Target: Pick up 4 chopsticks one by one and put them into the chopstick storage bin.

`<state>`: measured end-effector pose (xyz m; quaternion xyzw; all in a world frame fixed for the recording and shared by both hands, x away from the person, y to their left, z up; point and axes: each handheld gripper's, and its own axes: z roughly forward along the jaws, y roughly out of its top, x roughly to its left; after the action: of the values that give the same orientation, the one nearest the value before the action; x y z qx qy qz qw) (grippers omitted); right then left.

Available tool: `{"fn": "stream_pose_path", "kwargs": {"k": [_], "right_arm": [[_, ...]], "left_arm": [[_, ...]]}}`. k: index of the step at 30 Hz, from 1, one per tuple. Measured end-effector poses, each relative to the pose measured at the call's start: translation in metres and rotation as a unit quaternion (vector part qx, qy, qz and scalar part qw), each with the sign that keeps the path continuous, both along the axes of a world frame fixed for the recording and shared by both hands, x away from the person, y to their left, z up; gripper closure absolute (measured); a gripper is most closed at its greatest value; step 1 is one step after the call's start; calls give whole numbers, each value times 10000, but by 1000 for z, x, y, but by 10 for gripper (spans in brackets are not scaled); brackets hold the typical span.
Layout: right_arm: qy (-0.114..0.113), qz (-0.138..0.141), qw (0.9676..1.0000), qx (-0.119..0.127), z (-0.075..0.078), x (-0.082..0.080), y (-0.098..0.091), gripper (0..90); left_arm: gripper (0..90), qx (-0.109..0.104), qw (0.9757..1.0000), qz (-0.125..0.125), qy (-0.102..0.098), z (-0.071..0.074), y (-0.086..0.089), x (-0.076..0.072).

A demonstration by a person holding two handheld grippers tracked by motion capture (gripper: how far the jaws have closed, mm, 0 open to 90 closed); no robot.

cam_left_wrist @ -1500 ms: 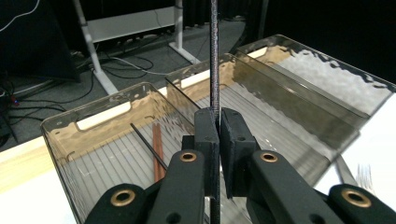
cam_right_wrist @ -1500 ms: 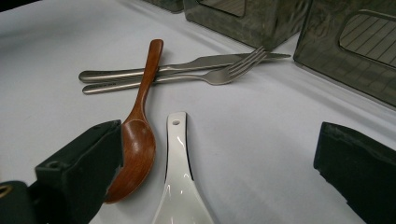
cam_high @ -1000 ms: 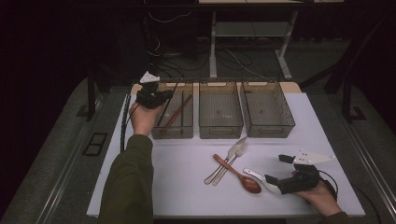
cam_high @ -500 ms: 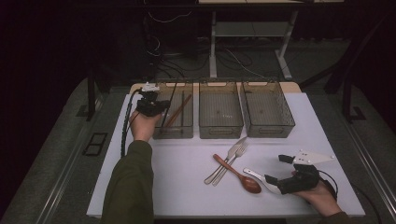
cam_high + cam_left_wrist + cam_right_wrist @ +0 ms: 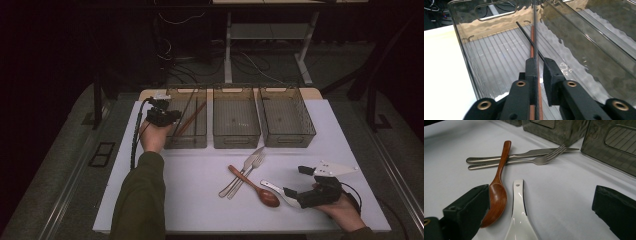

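Chopsticks (image 5: 533,37): a dark stick and a reddish-brown one, lying lengthwise in the left bin (image 5: 186,142); the rear ends rest on the ribbed floor, the near ends run up between the left gripper's (image 5: 539,67) fingers.
Left gripper: poised over the bin's near end, pointing down its length so the sticks land along the grooves, not across them.
Left fingers (image 5: 531,75): nearly together and just been parting; the sticks sit in the narrow gap, and whether the pads touch them is hard to tell, probably a loosening grip.
Right gripper (image 5: 296,182): resting low on the desk (image 5: 200,175) at the near right, fingers wide apart with nothing between them.
White spoon (image 5: 518,217): flat on the desk, lying in the gap between the right fingers, likely the next pick.
Wooden spoon (image 5: 497,192): beside the white one, its bowl against the left finger in the right gripper view.
Knife (image 5: 524,153) and fork (image 5: 524,161): side by side, under the wooden handle.
Other bins: middle (image 5: 236,120) and right (image 5: 286,120) look empty, presumably one kind each.
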<state>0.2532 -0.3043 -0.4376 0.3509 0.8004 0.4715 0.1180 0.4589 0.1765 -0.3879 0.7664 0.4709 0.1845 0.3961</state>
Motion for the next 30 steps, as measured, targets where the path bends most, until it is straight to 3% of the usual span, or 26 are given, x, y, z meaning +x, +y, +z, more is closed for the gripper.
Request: {"fn": "stream_pose_path", "kwargs": {"k": [6, 13, 18, 24, 30], "right_arm": [[0, -1, 10000, 6, 0, 0, 0, 14], [5, -4, 10000, -3, -1, 1, 0, 13], [32, -1, 10000, 18, -1, 1, 0, 13], [17, 32, 10000, 6, -1, 3, 0, 14], [23, 22, 10000, -19, -1, 2, 1, 13]], "left_arm": [[748, -81, 9999, 30, -63, 2, 0, -1], [621, -174, 9993, -225, -259, 11, -3, -8], [549, -361, 9971, -543, -399, 18, -6, -15], [465, -497, 9940, -906, -358, 26, -11, -25], [400, -449, 9911, -1175, -438, 29, -16, -45]]}}
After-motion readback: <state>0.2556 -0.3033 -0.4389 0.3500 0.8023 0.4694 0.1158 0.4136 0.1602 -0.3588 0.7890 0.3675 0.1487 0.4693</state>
